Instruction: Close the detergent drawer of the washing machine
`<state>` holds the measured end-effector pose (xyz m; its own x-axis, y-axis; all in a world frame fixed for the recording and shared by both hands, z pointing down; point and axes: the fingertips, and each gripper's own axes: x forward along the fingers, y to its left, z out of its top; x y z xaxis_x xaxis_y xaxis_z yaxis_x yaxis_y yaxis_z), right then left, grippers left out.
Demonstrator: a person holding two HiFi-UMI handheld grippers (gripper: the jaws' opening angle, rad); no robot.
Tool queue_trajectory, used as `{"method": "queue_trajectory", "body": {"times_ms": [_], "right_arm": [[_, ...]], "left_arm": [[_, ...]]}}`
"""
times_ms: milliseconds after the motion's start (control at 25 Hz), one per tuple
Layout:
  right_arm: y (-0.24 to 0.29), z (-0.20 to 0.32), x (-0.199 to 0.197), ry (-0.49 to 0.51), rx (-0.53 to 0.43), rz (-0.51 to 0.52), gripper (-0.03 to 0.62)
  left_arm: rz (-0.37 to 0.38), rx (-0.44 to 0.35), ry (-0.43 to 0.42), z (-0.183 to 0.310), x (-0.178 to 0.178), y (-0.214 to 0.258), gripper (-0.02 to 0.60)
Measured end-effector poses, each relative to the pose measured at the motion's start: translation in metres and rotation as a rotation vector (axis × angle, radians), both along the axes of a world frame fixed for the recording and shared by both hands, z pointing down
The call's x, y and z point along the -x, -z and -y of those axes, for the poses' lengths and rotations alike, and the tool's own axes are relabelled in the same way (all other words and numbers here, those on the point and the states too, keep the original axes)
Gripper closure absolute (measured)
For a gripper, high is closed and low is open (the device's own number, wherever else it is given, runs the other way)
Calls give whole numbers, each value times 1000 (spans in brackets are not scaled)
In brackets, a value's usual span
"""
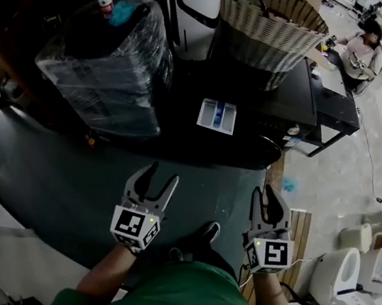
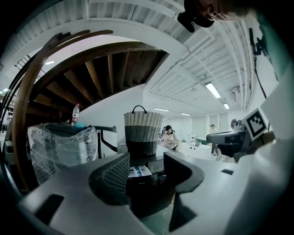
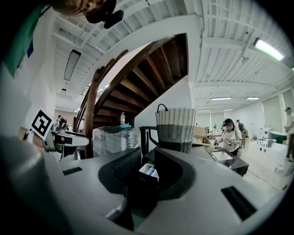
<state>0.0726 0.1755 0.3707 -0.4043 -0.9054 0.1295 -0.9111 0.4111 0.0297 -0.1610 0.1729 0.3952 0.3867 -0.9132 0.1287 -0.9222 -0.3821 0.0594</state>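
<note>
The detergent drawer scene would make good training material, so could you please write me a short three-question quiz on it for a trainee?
1. True or false: the detergent drawer is pushed fully shut.
2. What stands on top of the washing machine, behind the drawer?
A. a woven basket
B. a metal bucket
C. a kettle
3. Fill the gap: the left hand-held gripper and the right hand-held gripper both hold nothing, and their jaws are ____.

Key: 1 false, the drawer stands out from the machine; 2 A; 3 apart.
</note>
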Motion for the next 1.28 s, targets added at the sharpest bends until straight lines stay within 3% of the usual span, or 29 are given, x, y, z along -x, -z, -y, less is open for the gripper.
{"method": "queue_trajectory", "body": {"times_ms": [520, 880, 1280], "right_arm": [[-7, 118, -49, 30, 32, 59, 485], [-20, 154, -59, 15, 56, 26, 485], [-34, 206, -50, -132, 128, -58, 485]], "left_arm": [[96, 113, 27, 113, -65, -50, 342], [102, 274, 17, 158, -63, -134, 342], [103, 440, -42, 221, -60, -224, 342]]}}
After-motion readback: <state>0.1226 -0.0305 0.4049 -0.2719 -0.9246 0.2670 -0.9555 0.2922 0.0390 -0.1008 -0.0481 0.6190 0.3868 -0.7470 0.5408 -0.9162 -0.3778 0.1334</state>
